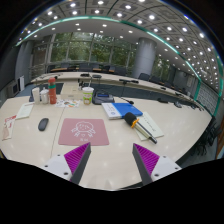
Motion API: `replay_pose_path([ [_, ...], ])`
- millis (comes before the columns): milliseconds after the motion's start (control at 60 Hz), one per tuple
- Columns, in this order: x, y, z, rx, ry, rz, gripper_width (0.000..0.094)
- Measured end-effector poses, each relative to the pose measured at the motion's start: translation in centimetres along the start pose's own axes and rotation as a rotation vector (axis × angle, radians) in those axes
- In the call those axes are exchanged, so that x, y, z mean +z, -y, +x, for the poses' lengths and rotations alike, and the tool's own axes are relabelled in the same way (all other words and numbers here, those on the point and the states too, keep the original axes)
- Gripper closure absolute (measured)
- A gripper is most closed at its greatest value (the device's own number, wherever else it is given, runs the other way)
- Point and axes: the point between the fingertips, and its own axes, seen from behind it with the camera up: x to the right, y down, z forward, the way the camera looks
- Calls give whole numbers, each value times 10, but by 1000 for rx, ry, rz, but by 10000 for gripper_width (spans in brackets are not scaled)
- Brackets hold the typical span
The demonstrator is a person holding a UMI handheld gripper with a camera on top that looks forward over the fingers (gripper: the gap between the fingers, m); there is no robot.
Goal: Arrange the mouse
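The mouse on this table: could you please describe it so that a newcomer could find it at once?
Start at the long pale table and find the pink mat lying beyond the open gripper. The mouse sits on the bare tabletop just left of that mat. It is the only small dark oval there, nearer than the cups and bottles behind it.

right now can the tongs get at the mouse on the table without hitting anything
Probably yes. The tongs are open with nothing between them, and the mouse lies beyond them off to one side, beside the pink mat. Bare table lies between; nothing visible blocks the path.
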Motion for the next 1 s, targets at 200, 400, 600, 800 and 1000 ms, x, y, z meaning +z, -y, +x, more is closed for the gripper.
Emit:
replay_pose_path([
  [200,-24,-49,-11,-29,17,-41,82],
  [400,-37,-103,-91,-50,106,-94,79],
  [600,-7,-90,-237,-75,267,-68,79],
  [800,80,-25,-354,-45,340,-23,79],
  [1000,177,23,-408,-24,332,-29,141],
])
